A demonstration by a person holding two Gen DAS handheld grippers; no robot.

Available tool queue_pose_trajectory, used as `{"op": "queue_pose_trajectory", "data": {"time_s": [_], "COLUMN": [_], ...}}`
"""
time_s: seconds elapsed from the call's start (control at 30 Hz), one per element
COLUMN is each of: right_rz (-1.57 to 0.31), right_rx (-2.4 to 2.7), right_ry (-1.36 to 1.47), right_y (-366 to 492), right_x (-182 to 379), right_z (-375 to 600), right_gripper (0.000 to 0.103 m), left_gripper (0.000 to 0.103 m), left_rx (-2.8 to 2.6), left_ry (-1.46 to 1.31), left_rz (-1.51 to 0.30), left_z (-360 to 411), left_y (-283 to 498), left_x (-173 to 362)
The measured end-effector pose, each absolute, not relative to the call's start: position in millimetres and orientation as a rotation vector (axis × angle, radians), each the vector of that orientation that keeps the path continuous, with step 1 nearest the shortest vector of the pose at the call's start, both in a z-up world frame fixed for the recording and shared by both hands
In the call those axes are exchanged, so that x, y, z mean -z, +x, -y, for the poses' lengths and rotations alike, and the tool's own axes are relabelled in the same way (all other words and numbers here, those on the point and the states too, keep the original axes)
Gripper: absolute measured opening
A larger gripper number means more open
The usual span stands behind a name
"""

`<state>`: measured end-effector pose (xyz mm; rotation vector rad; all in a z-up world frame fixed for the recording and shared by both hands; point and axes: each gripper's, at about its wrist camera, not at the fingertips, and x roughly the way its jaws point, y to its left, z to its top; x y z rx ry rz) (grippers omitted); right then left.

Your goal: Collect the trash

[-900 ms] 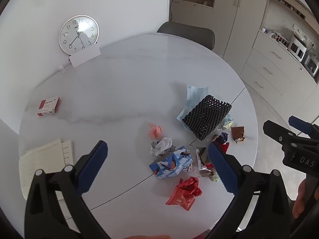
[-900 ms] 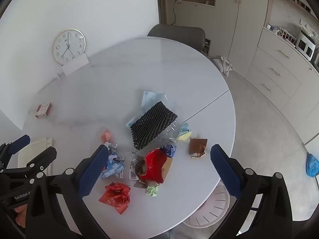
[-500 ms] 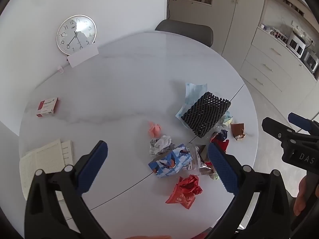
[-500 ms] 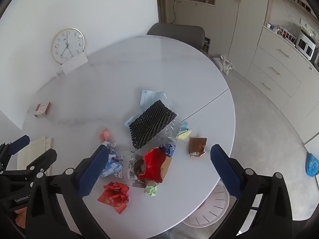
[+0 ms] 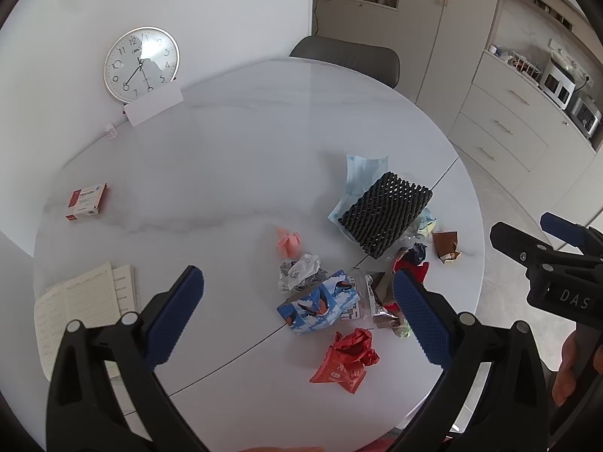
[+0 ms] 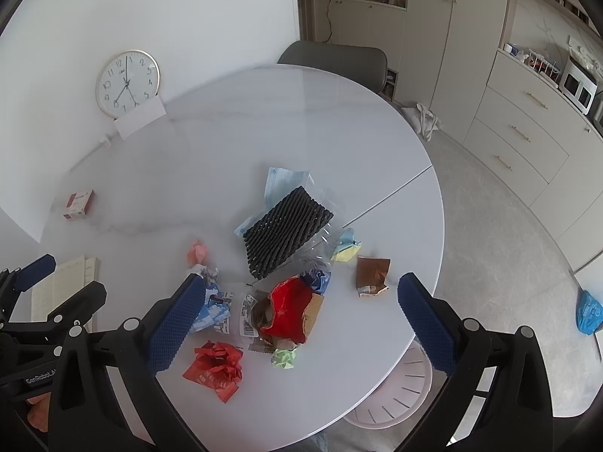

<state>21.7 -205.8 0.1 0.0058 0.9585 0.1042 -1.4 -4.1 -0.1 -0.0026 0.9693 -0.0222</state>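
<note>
Hovering: my left claw (image 5: 297, 320) and right claw (image 6: 301, 318) hang spread wide above the tabletop (image 5: 233, 158), holding nothing.
Change: both views have eased slightly; the litter has not moved.
Trash: red wrapper (image 6: 215, 365), blue carton (image 5: 318, 301), black foam net (image 6: 286, 235) clustered near the tabletop's near edge.
Meaning: collecting not yet begun.

Our bright kitchen corner
We see a round white table (image 5: 233, 173), a grey chair (image 5: 345, 54) behind it, beige cabinets (image 6: 527, 124), a white wall (image 6: 169, 11), pale floor (image 6: 501, 248)
</note>
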Motion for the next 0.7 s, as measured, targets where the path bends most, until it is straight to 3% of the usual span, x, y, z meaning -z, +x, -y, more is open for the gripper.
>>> {"op": "queue_pose_trajectory", "data": {"time_s": [0.7], "right_rz": [-0.967], "right_rx": [-0.103], "right_ry": [0.001], "right_y": [20], "right_x": [1], "right_z": [206], "right_gripper": [0.101], "left_gripper": [0.097], "left_rx": [0.035], "left_ry": [0.003], "left_rz": [-0.983], "left_z": [16], "left_y": [-9], "left_x": [7]}}
